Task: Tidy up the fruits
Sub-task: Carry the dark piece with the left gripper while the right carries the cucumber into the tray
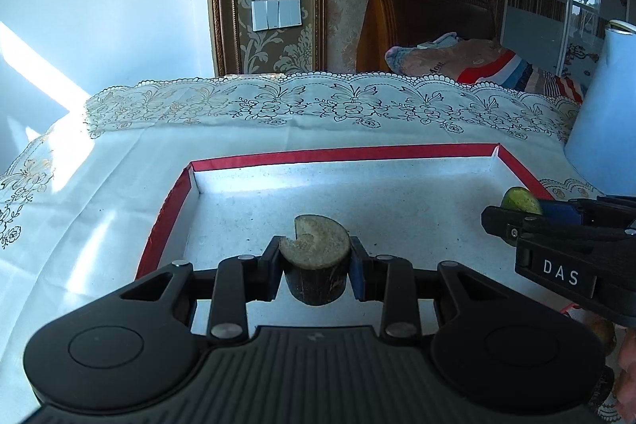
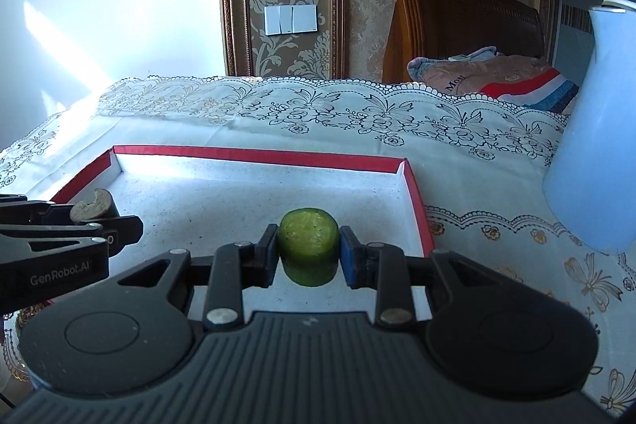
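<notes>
We had our left gripper [image 1: 316, 267] clamped on a dark stub [image 1: 316, 265] and our right gripper [image 2: 308, 251] clenching a green chunk [image 2: 309, 245], both over the red-rimmed tray [image 2: 258, 155] at twelve o'clock; its floor lay bare, neither piece yet set down.

Left wrist view: you look forward and down along the left gripper [image 1: 316, 267], close above the red-rimmed tray [image 1: 167, 213], toward its far wall.
Right wrist view: same heading, close above the tray [image 2: 417, 209], nearer its right rim.
Shared: tray floor, lace tablecloth [image 1: 318, 106] beyond the tray, light switches [image 2: 291, 20].
Cross-sight: each view catches the other gripper at its edge.
</notes>
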`<state>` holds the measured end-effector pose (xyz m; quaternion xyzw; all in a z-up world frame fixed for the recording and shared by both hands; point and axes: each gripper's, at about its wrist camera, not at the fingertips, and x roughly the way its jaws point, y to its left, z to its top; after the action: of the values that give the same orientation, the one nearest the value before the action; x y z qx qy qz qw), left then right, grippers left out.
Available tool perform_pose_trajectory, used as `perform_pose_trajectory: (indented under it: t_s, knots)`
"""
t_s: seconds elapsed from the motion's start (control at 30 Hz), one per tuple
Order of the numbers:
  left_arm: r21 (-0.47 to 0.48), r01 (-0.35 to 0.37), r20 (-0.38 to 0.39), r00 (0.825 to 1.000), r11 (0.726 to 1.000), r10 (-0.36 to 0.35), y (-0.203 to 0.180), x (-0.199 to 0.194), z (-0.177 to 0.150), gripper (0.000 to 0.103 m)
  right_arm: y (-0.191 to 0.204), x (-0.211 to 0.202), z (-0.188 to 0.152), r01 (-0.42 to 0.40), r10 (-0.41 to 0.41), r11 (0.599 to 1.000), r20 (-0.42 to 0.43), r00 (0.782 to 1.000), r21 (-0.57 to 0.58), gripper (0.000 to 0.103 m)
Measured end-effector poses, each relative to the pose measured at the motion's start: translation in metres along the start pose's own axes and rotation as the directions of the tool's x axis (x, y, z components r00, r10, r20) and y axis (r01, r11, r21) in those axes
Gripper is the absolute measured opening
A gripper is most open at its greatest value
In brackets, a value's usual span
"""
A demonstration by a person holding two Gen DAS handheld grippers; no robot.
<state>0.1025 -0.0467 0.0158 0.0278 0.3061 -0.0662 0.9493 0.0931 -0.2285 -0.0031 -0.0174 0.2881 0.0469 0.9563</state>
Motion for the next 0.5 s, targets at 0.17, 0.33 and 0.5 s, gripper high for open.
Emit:
perform_pose_trajectory:
  t_s: [0.17,0.33,0.5]
  knots:
    - [-0.014,-0.004,-0.038,0.999,1.0,0.004,0.003,0.018,0.009,0.033,-0.001,0.016,0.006,0.004,-0.004,1.0,-0.024,1.0,0.005,0.029]
    - [-0.028,-0.007,-0.079,0.997,1.0,0.005,0.006,0.031,0.013,0.033,0.0,0.026,0.01,-0.001,0.001,1.0,-0.063,0.998,-0.001,0.029]
    - [-0.028,-0.007,-0.09,0.996,1.0,0.004,0.005,0.037,0.014,0.033,0.003,0.03,0.01,0.001,-0.003,1.0,-0.077,0.997,-0.018,0.029]
